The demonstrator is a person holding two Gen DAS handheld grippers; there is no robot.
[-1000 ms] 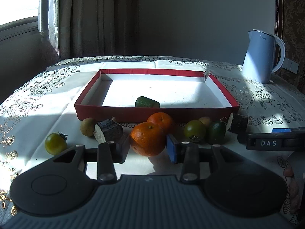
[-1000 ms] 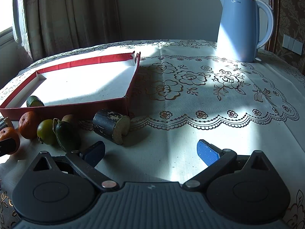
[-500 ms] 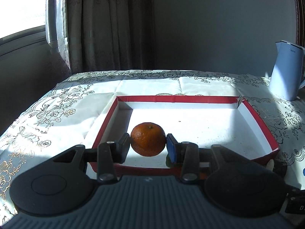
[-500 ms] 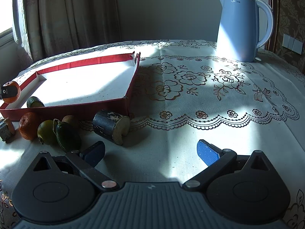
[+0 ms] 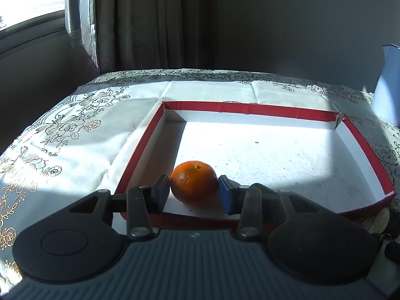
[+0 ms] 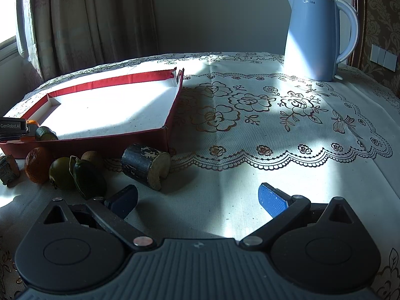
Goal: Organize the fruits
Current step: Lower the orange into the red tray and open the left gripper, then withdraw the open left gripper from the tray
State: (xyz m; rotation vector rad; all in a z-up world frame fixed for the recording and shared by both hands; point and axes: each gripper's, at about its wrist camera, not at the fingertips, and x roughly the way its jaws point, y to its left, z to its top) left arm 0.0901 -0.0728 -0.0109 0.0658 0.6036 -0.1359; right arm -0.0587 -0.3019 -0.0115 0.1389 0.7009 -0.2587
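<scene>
My left gripper (image 5: 194, 190) is shut on an orange mandarin (image 5: 194, 185) and holds it low inside the near left corner of the red tray (image 5: 250, 108). A dark green fruit (image 6: 45, 133) lies in the tray beside it, mostly hidden behind my right finger in the left wrist view. In the right wrist view the left gripper body (image 6: 13, 127) shows at the tray's near corner. My right gripper (image 6: 197, 200) is open and empty above the tablecloth. In front of the tray lie a second mandarin (image 6: 37, 161), a green round fruit (image 6: 60, 172), a dark green fruit (image 6: 88, 178) and a brownish fruit (image 6: 90, 155).
A dark wooden log piece (image 6: 145, 166) lies on its side in front of the tray's right corner; another wood piece (image 6: 8, 170) sits at the far left. A light blue kettle (image 6: 317, 37) stands at the back right. The table has a lace floral cloth (image 6: 275, 115).
My left gripper lifted the mandarin off the cloth, carried it over the tray's front wall and lowered it into the near left corner. The right gripper has not moved.
</scene>
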